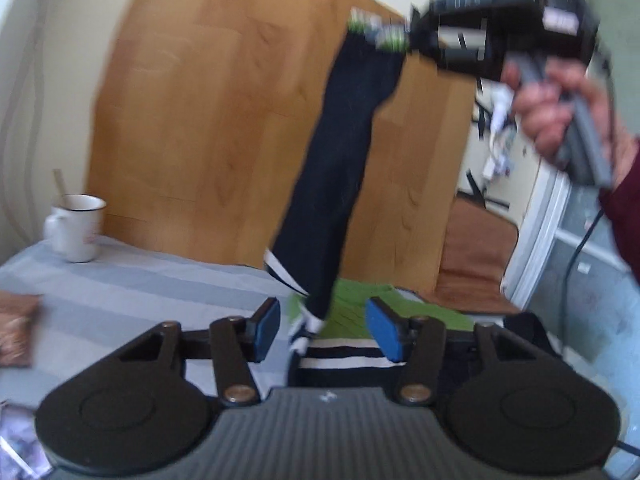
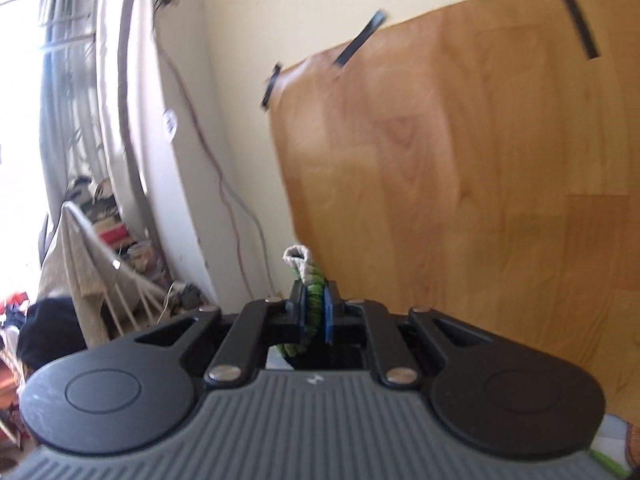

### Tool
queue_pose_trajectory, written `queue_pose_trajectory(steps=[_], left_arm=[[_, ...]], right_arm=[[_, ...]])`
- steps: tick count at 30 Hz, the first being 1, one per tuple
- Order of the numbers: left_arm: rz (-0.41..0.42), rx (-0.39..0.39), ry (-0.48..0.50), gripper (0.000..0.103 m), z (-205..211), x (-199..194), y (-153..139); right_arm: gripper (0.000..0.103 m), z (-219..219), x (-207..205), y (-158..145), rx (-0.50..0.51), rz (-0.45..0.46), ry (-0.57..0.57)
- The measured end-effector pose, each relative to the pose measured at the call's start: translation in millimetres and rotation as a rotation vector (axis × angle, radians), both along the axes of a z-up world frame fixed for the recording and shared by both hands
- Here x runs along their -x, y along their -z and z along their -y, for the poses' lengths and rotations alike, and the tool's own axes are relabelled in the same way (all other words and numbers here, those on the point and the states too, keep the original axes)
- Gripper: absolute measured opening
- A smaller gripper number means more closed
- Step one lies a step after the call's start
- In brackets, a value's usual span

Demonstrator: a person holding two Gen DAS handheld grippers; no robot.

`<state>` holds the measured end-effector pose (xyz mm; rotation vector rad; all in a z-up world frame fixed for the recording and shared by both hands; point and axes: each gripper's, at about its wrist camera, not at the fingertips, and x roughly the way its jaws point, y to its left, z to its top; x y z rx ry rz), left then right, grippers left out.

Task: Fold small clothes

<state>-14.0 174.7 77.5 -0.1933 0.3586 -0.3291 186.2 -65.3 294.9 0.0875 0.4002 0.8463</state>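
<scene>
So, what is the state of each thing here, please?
Right gripper: shut on the sock's cuff, raised.
Dark sock: hanging from the right gripper, toe near the table.
Left gripper: open, fingers apart, holding nothing.
Second sock: lying flat on the table.
Mug: upright, stick inside.

A lived-in home: mug [image 1: 78, 226], drying rack [image 2: 100, 264], curtain [image 2: 68, 92].

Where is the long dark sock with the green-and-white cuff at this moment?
In the left wrist view the dark sock hangs right of centre from the shut right gripper, before the wooden panel, toe over the striped tablecloth.
</scene>
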Motion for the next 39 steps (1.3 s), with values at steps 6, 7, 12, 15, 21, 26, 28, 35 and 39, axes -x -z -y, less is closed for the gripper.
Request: queue_pose_trajectory(steps=[6,7,12,15,21,26,28,35,39], left_arm=[[-0.13,-0.09,0.115,0.043,92.3,-87.1,26.8],[-0.14,-0.079,0.133,0.039,102.4,-96.9,30.6],[-0.097,-0.088,0.01,0.039,125.0,-146.3,45.5],[-0.112,-0.112,-0.186,0.036,104.6,-168.9,54.4],[-0.238,-0.197,-0.316,0.031,94.9,-182.7,86.2],[-0.298,-0.179,-0.097,0.046,108.5,-141.5,90.2],[-0.292,-0.163,0.045,0.047,114.2,-112.5,86.2],[-0.245,-0.066,-0.004,0.052,74.8,-102.4,57.0],[-0.311,-0.059,-0.225,0.057,45.9,-163.0,63.5]], right_arm=[[0.011,30.6,-8.7,3.3,-0.067,-0.013,0.026],[0.011,31.5,-9.4,6.6,-0.075,-0.019,0.02],[0.011,33.9,-5.7,18.9,-0.12,-0.027,-0.007],[0.011,64.9,-6.0,24.1,-0.145,-0.008,0.044],[0.01,121.2,-40.8,93.6,-0.171,-0.171,0.212],[0.01,160.7,-55.0,136.0,-0.203,-0.255,0.29],[0.01,179.1,-54.5,146.3,-0.224,-0.268,0.306],[0.01,235.3,-46.1,204.6,-0.202,-0.368,0.423],[0.01,249.4,-47.6,234.9,-0.204,-0.44,0.471]])
